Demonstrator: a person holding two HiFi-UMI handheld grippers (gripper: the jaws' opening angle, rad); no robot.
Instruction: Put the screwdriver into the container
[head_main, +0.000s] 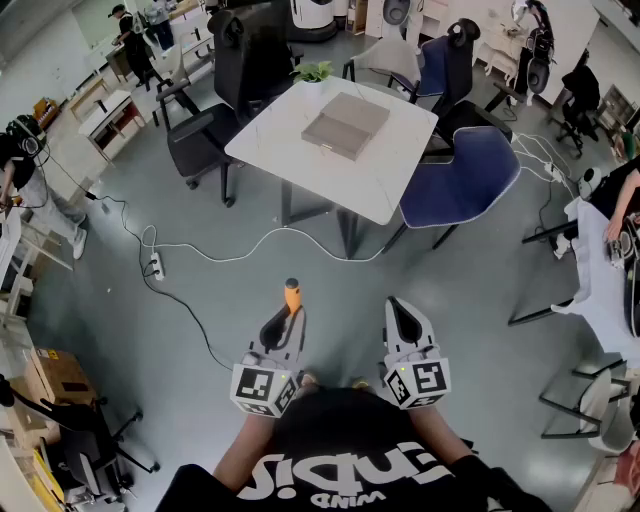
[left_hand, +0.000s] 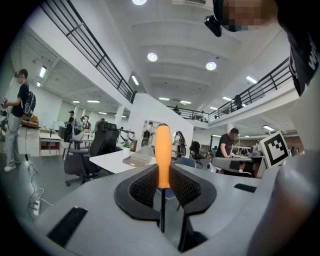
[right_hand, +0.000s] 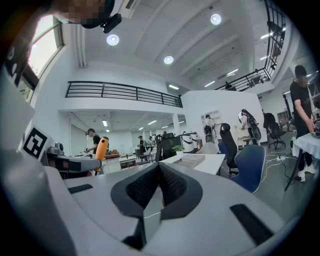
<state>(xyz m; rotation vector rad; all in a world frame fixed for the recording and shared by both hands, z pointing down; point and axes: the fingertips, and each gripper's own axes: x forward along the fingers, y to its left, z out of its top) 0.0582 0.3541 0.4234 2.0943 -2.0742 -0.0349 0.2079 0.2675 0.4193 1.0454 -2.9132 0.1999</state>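
Left gripper (left_hand: 162, 187) is clamped on the screwdriver (left_hand: 163, 150). The pads grip the lower end of the orange handle, right where the dark shaft (left_hand: 161, 212) starts. The handle sticks out past the jaw tips and the shaft runs back into the gap between the jaws. In the head view the same gripper (head_main: 285, 318) is held in front of the person's torso, above the floor (head_main: 200, 300).

Right gripper (right_hand: 159, 182): jaws together, nothing between them. It hangs beside the left one, apart from it.

Container (head_main: 345, 125) looks like the flat grey box on the white table (head_main: 385, 190), well ahead of both grippers. I can't tell from here whether its top is open.

Handling, my read:
- The screwdriver is light and rigid, so it won't flex and isn't fragile.
- The handle is smooth plastic. With only 2 pads on a round section it could pivot or slip if swung fast.
- The current hold near the handle base seems fine, since the thick part fills the textured pads. The thin shaft would be a worse place to grip.
- Most of the handle overhangs forward, so keep the wrist steady to stop it levering out.

For the release, I'd bring the handle end low over the box before the jaws open. A rigid round tool will likely roll or bounce.
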